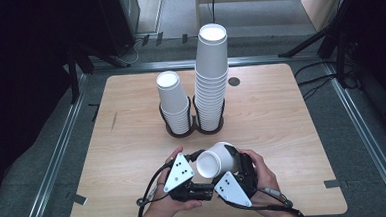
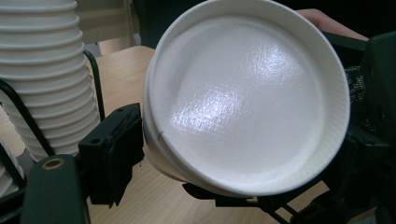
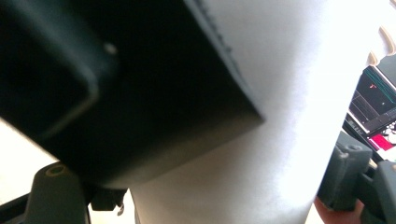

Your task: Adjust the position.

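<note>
Left claw [image 1: 198,164] at base end of paper cups [image 1: 217,159], jaws flanking bottom cup's base, contact unclear. Cups nested, lying sideways above desk [image 1: 132,141] front, long axis left-right, base toward left claw. Right claw [image 1: 240,162] clamped on cup wall, nearer mouth end.

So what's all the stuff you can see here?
Held paper cups: nested few, exact count unclear, white, on their side between the two grippers, bottom toward the left gripper.
Tall cup stack: one, white, upside down in the right ring of the holder.
Short cup stack: one, white, upside down in the left ring.
Cup holder: one, black wire, two rings, mid-table.
Table: one, light wood.
Left gripper: black, grey plate, at the cups' bottom end.
Right gripper: black, grey plate, clamped on the cups' side.
Hands: two, near edge.
</note>
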Available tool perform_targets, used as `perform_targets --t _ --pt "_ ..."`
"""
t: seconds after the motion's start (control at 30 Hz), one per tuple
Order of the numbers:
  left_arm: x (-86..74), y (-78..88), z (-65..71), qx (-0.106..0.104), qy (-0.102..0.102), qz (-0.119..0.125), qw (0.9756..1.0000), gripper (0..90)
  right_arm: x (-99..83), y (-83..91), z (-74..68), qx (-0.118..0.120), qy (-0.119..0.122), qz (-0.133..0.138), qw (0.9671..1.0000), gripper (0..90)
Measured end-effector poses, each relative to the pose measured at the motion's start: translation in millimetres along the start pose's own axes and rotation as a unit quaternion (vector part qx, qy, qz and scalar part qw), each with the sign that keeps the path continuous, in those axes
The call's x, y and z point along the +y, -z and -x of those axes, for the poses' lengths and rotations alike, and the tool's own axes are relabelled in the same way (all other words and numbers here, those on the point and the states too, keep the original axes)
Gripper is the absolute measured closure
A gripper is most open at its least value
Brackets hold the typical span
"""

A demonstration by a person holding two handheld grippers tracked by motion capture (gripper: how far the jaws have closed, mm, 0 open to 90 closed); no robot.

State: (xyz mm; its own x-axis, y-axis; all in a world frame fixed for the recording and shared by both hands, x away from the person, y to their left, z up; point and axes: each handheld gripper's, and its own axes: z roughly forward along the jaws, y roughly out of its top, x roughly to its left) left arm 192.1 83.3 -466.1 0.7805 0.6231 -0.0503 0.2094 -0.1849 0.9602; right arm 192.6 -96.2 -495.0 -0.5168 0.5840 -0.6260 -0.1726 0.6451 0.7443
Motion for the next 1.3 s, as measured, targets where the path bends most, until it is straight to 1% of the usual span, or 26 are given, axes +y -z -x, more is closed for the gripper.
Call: perform_targets --t 0.2,0.37,0.47,0.6,0.77,0.9,1.0,1.13,1.23,1.3 --pt "0.4 0.1 0.3 0.002 0.0 0.001 1.0 16.6 -0.1 -0.1 -0.1 0.001 0.001 -0.002 1.0 19.9" --pt "1.6 1.2 -0.6 -0.001 0.004 0.001 1.0 16.5 0.8 0.8 -0.8 0.0 0.004 0.004 1.0 19.9" --pt "1.7 1.7 -0.7 -0.002 0.002 0.004 1.0 17.1 1.0 1.3 -0.3 -0.001 0.006 0.008 1.0 19.8" --pt "1.8 2.2 -1.1 -0.003 0.003 0.006 1.0 17.8 1.0 1.9 -0.3 -0.002 0.005 0.009 0.9999 19.5" --pt "1.6 3.9 -3.2 -0.006 0.012 0.013 0.9998 19.0 1.0 2.7 0.6 -0.002 0.004 0.012 0.9999 19.3" --pt "2.3 3.0 -2.9 -0.002 0.024 0.012 0.9996 17.9 0.8 2.6 0.0 -0.005 0.007 0.011 0.9999 19.8" --pt "2.6 2.0 -3.0 0.003 0.028 0.008 0.9996 12.8 1.3 2.7 -1.6 -0.005 0.015 0.013 0.9998 19.8" --pt "3.0 2.6 -2.5 0.003 0.028 0.008 0.9996 12.8 2.1 2.8 -3.5 -0.003 0.018 0.016 0.9997 19.9" --pt "3.2 2.6 -1.3 0.001 0.025 0.007 0.9997 14.9 2.4 3.2 -3.6 -0.003 0.019 0.019 0.9996 19.9" --pt "3.4 2.7 -0.3 0.003 0.022 0.007 0.9997 15.8 2.2 3.3 -3.9 -0.003 0.021 0.02 0.9996 19.9"
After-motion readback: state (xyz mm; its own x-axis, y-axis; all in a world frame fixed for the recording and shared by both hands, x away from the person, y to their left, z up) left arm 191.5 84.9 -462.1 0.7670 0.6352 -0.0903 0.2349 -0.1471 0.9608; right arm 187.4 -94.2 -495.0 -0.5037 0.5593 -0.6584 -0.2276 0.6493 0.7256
